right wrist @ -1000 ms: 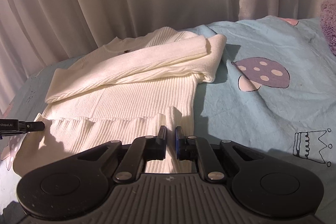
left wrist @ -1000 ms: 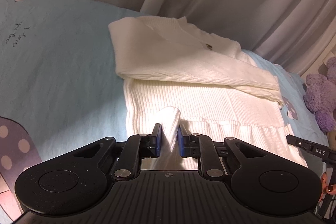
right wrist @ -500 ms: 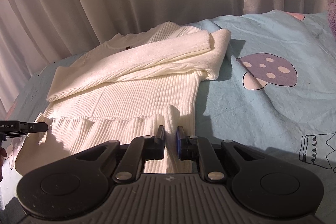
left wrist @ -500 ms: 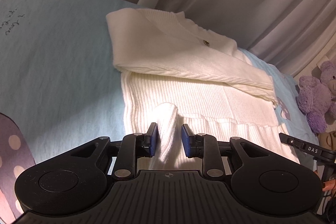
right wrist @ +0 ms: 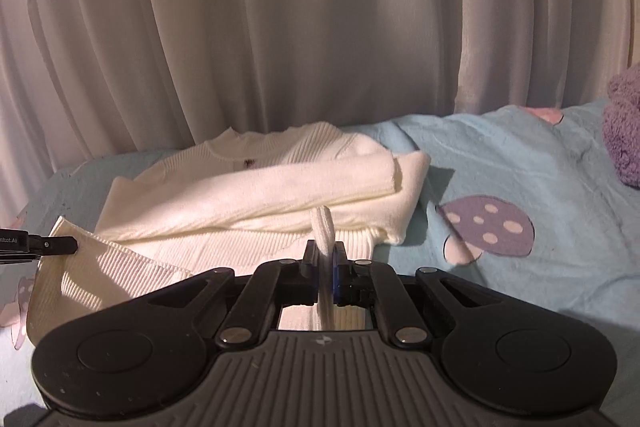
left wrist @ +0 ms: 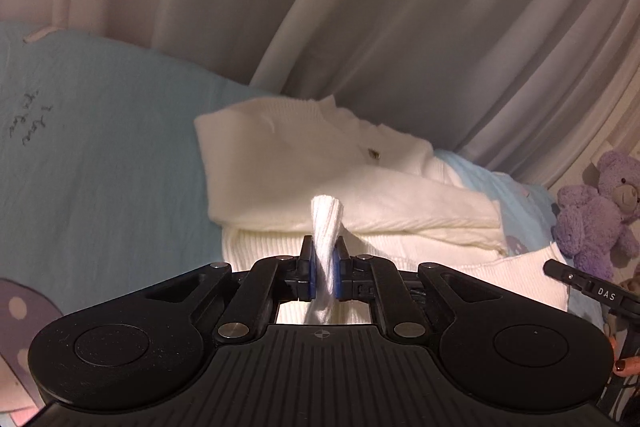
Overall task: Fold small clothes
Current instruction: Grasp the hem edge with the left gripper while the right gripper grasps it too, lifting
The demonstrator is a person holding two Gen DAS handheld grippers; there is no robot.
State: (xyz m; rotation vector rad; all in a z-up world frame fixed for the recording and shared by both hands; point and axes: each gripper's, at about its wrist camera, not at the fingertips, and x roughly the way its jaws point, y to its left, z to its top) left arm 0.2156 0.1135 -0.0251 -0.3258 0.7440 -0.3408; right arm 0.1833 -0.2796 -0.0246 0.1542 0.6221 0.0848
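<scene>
Lying across the light-blue bed: a cream ribbed sweater, sleeves already folded over the chest. Likely handling soft, light and stretchy, sagging between grips; best taken at the two hem corners. Left tongs pinching tight on a bunched hem corner; right tongs clamping the other hem corner. Both pointing forward and tilting downward, carrying the hem just above the bed.
</scene>
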